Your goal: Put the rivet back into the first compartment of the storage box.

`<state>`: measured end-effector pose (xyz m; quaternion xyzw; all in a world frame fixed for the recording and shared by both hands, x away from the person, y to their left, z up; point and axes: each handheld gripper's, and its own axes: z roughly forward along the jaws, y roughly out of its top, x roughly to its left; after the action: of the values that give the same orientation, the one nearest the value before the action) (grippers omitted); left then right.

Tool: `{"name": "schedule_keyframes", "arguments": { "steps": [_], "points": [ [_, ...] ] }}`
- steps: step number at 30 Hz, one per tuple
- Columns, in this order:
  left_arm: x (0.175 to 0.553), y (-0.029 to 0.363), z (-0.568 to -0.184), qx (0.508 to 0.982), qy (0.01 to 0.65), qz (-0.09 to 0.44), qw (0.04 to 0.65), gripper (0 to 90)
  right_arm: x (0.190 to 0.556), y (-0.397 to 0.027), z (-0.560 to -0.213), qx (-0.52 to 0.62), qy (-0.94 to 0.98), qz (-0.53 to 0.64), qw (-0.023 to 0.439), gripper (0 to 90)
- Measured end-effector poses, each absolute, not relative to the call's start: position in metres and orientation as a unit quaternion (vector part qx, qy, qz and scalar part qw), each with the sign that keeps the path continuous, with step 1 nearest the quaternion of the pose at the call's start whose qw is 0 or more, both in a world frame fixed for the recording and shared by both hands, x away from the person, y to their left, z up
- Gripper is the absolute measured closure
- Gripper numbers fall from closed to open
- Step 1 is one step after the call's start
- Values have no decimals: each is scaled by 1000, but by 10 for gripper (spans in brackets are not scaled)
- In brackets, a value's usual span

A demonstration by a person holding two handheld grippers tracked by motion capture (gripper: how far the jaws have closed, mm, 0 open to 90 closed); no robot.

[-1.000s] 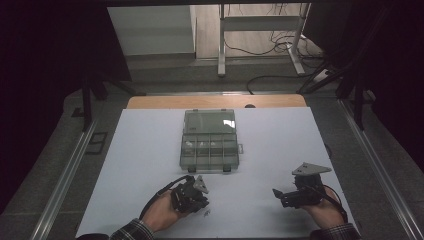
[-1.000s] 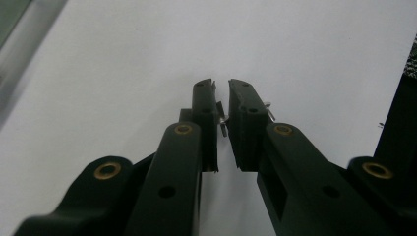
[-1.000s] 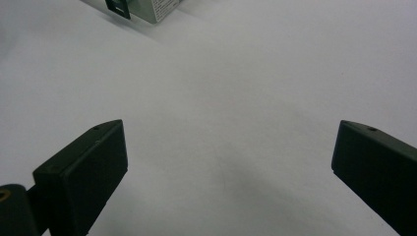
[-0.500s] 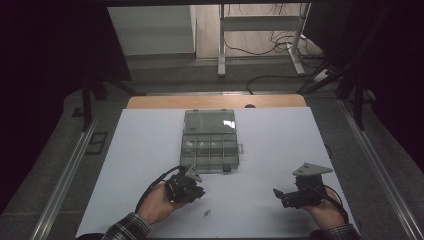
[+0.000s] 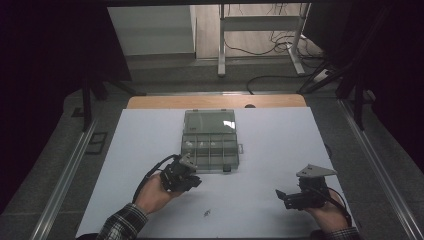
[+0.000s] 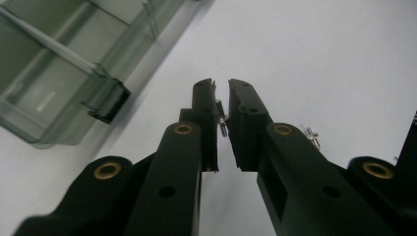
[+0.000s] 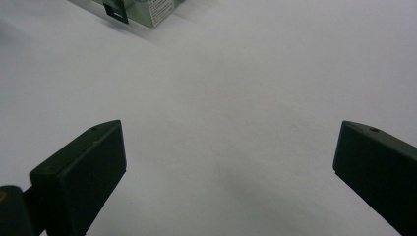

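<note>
My left gripper (image 5: 192, 180) hovers just in front of the near left corner of a clear compartment box (image 5: 210, 140) with its lid open. In the left gripper view its jaws (image 6: 221, 86) stand almost together, pinching a small metal screw (image 6: 222, 124) between the pads. The box's front wall and black latch (image 6: 109, 104) lie up and to the left of the jaws. My right gripper (image 5: 282, 196) rests low at the table's front right, with its jaws (image 7: 228, 142) wide apart and nothing between them.
A white sheet (image 5: 270, 145) covers the table. A second small metal piece (image 6: 312, 135) lies on it just past the left gripper's jaws, and a tiny dark piece (image 5: 206, 212) lies near the front edge. The box's near corner (image 7: 140, 9) shows far ahead of the right gripper.
My left hand has lifted and moved away from the front edge toward the box, uncovering the tiny piece on the sheet. The right gripper has kept still.
</note>
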<state>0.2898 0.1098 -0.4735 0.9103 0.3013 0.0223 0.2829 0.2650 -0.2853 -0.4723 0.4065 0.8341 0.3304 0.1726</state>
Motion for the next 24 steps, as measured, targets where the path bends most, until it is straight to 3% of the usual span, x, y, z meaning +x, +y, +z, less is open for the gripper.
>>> {"name": "schedule_keyframes", "arguments": {
  "steps": [24],
  "points": [
    [329, 122, -455, 897, 334, 44, 285, 826, 260, -292, -471, 413, 831, 332, 172, 0]
  ]
}}
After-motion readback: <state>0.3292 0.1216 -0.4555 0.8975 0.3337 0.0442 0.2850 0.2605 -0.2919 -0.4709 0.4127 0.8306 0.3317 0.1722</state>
